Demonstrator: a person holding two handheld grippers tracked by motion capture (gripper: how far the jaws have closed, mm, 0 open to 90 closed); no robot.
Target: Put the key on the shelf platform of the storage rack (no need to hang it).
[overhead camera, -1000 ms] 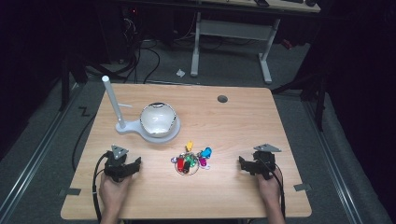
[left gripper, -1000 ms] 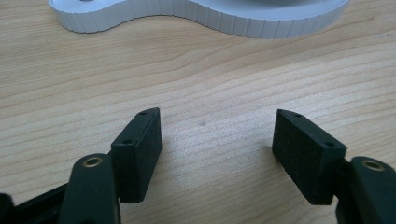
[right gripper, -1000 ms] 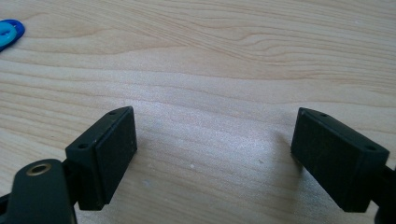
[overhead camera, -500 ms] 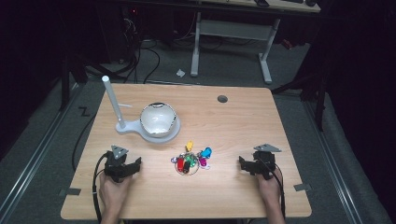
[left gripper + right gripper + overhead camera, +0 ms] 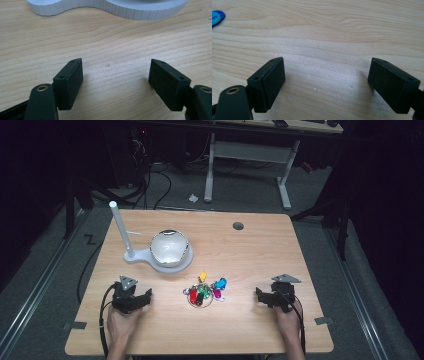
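A bunch of coloured key tags (image 5: 205, 290) on a ring lies near the middle of the wooden table (image 5: 260, 255). A white stand with an upright post (image 5: 121, 230) and a round shiny bowl (image 5: 170, 249) sits behind it to the left. My left gripper (image 5: 145, 296) rests on the table left of the tags. Its jaws have just been opening and now stand open over bare wood (image 5: 116, 77). My right gripper (image 5: 260, 295) rests to the right of the tags, open with nothing between its fingers (image 5: 327, 80). A blue tag (image 5: 216, 16) peeks in at the far left of the right gripper view.
The white stand's base (image 5: 107, 8) lies just ahead of the left gripper. A round cable hole (image 5: 238, 226) is at the table's back. Desk legs and cables stand on the floor beyond the far edge.
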